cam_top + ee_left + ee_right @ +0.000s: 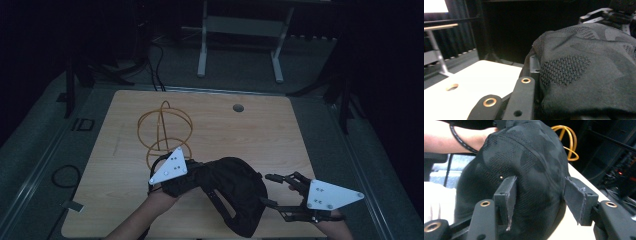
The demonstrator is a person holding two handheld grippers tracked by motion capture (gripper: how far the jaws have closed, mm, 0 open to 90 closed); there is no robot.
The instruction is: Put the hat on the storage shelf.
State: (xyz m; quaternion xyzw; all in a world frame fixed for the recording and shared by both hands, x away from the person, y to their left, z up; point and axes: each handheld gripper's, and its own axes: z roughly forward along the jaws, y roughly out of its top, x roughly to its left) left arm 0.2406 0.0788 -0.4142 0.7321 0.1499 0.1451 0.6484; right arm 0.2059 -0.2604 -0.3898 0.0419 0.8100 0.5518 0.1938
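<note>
Nearest the lens in the right gripper view, the black camouflage-patterned cap (pixel 529 170) bulges up between the two padded jaws of the right gripper (pixel 540 192); those jaws stand apart, one pad close against the cap's mesh crown and the other clear of it with a gap showing, so nothing is pinched there. From the high view the cap (pixel 235 192) sits at the near edge of the wooden table (pixel 260 130), between the two hands, with the right gripper (pixel 277 190) just to its right and pointing at it. The left gripper (pixel 187 180) is clamped on the cap's left side, its jaws drawn together on the fabric; in the left gripper view the cloth (pixel 586 67) drapes over the jaw. Behind the cap, an orange wire stand (pixel 165 132) made of hoops rests on the table, well short of the round grommet hole (pixel 238 107).
</note>
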